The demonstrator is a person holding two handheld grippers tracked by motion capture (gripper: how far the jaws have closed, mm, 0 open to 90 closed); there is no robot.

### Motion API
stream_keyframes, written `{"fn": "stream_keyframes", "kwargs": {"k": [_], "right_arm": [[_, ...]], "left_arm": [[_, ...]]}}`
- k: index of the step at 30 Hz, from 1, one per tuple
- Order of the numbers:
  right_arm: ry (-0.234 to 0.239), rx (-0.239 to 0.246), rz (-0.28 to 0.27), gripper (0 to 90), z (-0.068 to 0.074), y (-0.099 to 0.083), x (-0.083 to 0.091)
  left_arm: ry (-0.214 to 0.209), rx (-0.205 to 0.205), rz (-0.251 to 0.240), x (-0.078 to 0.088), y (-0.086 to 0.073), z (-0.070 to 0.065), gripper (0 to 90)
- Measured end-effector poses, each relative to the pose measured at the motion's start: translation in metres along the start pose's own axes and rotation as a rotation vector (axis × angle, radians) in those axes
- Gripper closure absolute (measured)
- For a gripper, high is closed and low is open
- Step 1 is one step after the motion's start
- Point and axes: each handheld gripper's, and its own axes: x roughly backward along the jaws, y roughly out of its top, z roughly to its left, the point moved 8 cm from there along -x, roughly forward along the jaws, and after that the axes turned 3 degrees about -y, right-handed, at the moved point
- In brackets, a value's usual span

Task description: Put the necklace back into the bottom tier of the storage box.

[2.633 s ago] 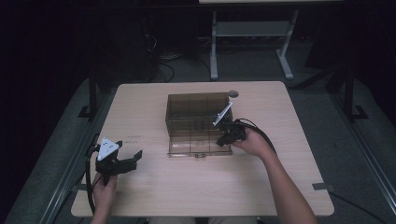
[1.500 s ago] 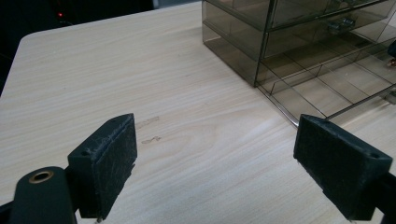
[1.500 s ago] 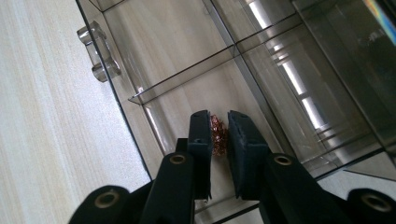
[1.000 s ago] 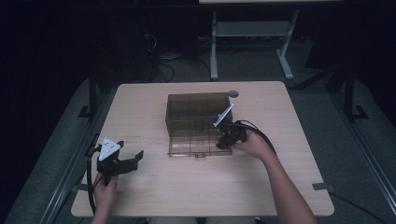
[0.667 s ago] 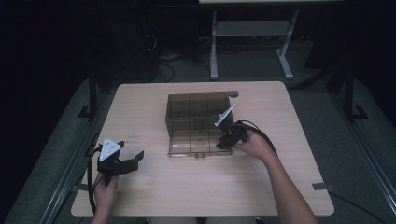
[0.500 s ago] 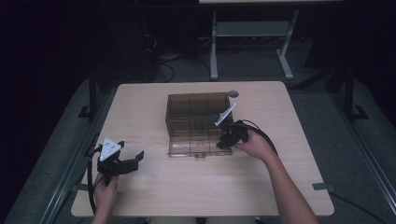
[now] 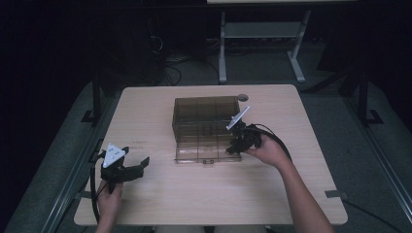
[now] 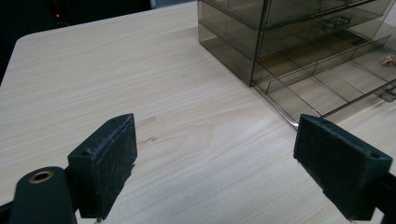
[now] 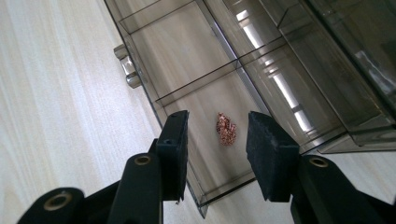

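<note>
A smoky see-through drawer cabinet (image 7: 206,119) stands mid-table with its bottom drawer (image 7: 206,154) pulled out toward me. My right gripper (image 7: 236,144) reaches into the drawer's right end. In the right gripper view its jaws (image 9: 217,144) have just been opening and stand apart. A small crumpled copper-coloured piece (image 9: 226,129) lies on the drawer floor between them, untouched by the pads. My left gripper (image 7: 141,165) rests at the table's front left, open and empty (image 8: 215,168), facing the cabinet (image 8: 261,28).
The drawer has several divided compartments and a small handle (image 9: 127,67) on its front. A small round dark disc (image 7: 243,97) lies behind the cabinet. Bare wooden tabletop (image 7: 204,194) stretches between my hands. A metal stand (image 7: 262,34) is on the floor beyond the table.
</note>
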Motion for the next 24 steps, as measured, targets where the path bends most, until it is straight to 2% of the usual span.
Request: {"fn": "stream_keyframes", "kwargs": {"k": [9, 24], "right_arm": [[-0.003, 0.014, 0.007, 55.8, 0.002, -0.003, 0.005], [-0.015, 0.021, -0.02, 52.7, 0.003, -0.011, 0.02]], "left_arm": [[0.003, 0.002, 0.0, 0.0, 0.0, 0.0, 13.0], [0.004, -0.002, 0.0, 0.0, 0.0, 0.0, 13.1]]}}
